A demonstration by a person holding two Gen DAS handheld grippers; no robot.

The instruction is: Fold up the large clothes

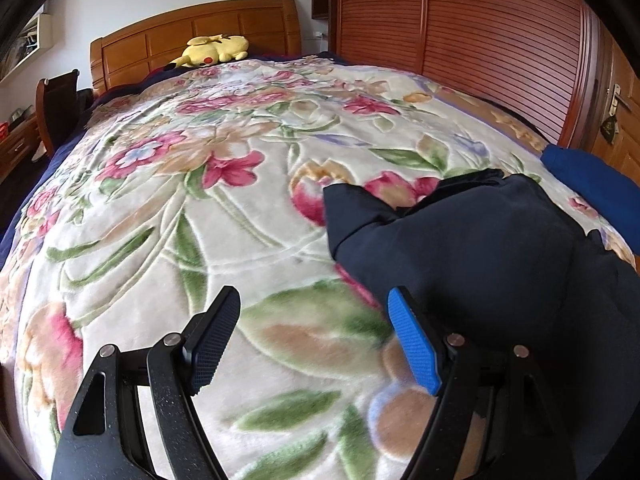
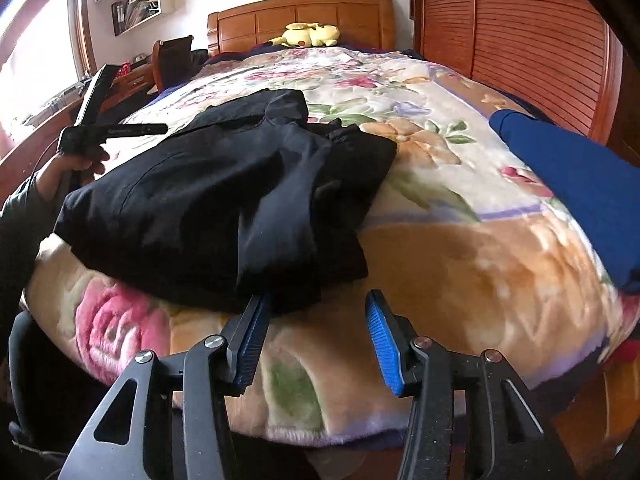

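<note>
Dark navy garment (image 2: 224,200) bunched on floral blanket (image 2: 460,260), near foot of bed.
Left gripper (image 1: 314,340) fingers wide, empty, just left of garment; right gripper (image 2: 316,340) fingers wide, empty, at its near edge. Blue garment (image 2: 580,184) apart, right; yellow plush (image 2: 310,35) by headboard.

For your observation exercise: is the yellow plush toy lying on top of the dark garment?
No. The yellow plush toy rests by the headboard, far from the dark garment.

One dark garment (image 2: 224,200), one blue garment (image 2: 580,192), one yellow plush toy (image 2: 312,35), one floral blanket (image 1: 200,200), two tools: left tool (image 1: 312,340), right tool (image 2: 316,340).
</note>
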